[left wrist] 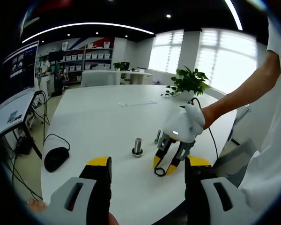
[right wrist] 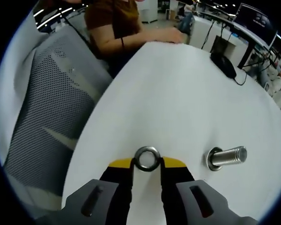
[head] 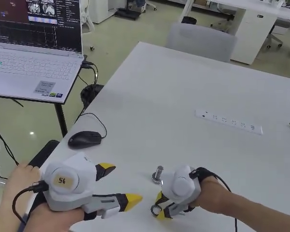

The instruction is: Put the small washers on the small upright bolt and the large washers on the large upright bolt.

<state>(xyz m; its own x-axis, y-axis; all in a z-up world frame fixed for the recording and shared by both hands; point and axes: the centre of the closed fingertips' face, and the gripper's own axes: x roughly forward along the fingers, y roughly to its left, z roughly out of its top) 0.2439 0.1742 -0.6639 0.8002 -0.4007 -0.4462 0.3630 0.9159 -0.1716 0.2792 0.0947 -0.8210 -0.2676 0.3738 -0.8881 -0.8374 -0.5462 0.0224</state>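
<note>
My right gripper (head: 158, 208) is shut on a metal washer (head: 156, 210), held just over the white table (head: 183, 96) near its front edge. In the right gripper view the washer (right wrist: 147, 158) sits between the yellow tips of the right gripper (right wrist: 147, 165), and a large bolt (right wrist: 225, 157) stands close by. The left gripper view shows the large bolt (left wrist: 137, 146) and a small bolt (left wrist: 158, 137) upright, with the right gripper (left wrist: 162, 164) and its washer (left wrist: 160, 171) beside them. My left gripper (head: 121, 182) (left wrist: 147, 164) is open and holds nothing, left of the bolt (head: 158, 174).
A black mouse (head: 84, 139) with its cable lies at the table's left edge. A white power strip (head: 228, 121) lies further back. A laptop (head: 34, 58) stands on a side stand to the left. A grey chair (head: 198, 41) is behind the table.
</note>
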